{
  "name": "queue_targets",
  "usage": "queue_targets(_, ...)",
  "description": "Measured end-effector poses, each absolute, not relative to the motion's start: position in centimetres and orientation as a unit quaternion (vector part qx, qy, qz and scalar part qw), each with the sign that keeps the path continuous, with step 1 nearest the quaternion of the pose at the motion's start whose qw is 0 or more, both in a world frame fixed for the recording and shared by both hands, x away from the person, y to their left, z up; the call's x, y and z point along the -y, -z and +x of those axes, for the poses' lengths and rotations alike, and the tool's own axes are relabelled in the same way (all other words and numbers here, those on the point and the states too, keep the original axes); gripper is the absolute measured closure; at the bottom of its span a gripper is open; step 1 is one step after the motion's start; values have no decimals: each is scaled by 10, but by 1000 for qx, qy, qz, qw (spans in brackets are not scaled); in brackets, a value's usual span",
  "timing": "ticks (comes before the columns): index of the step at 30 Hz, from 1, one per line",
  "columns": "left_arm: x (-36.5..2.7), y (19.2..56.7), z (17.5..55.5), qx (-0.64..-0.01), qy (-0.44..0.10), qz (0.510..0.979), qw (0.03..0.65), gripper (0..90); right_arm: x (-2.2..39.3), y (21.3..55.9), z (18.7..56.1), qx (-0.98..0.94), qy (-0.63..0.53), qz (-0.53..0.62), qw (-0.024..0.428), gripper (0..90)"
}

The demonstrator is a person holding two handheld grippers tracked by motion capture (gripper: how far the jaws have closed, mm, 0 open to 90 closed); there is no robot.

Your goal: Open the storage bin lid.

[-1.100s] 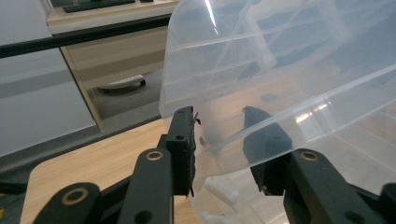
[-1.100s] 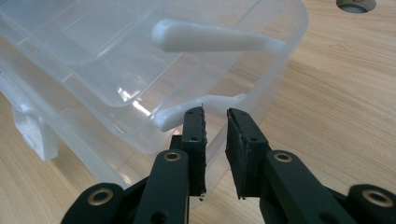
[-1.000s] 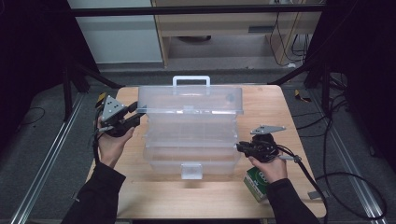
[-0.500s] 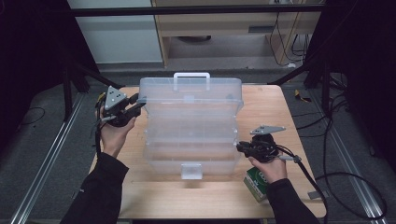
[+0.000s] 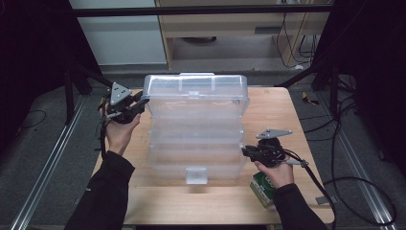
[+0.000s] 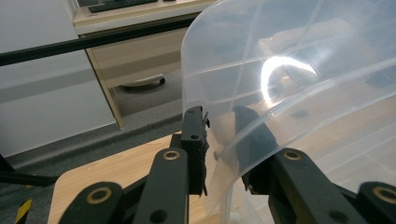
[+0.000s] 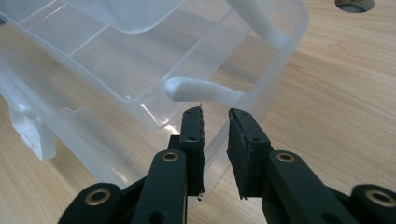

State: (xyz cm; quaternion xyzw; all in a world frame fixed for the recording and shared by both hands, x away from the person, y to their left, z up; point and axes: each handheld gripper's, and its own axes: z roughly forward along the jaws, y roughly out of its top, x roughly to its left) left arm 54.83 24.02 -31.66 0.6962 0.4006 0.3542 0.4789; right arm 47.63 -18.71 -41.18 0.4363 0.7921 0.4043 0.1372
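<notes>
One green box (image 5: pixel 262 188) (beside organizer (image 5: pixel 196 129))

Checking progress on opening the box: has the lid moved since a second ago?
Yes. The lid has swung up and back toward the table's far edge.

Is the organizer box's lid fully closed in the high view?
No, the clear lid stands lifted off the box, its left corner between the left gripper's jaws.
</notes>
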Motion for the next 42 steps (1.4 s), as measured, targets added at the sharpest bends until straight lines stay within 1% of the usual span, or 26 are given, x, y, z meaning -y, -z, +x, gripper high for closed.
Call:
queue_targets(1,-240,317,548,-401,-354,696,479,739,187,412,476,-792,-404,436,137,757)
queue_targets(2,-240,316,549,-401,-355,696,478,740,186,413,477,-792,-403,438,136,727)
queue_targets(33,-233,308,582,-428,-354,680,478,767,185,413,477,-792,-399,443,133,721)
queue_targets(36,-232,306,586,-428,-360,681,473,775,185,414,478,-791,-400,443,133,721)
queue_targets(38,-229,305,589,-423,-378,685,457,797,185,414,478,-792,-400,443,133,721)
queue_targets(42,-228,305,593,-424,-382,687,451,810,186,414,478,-792,-399,442,134,720)
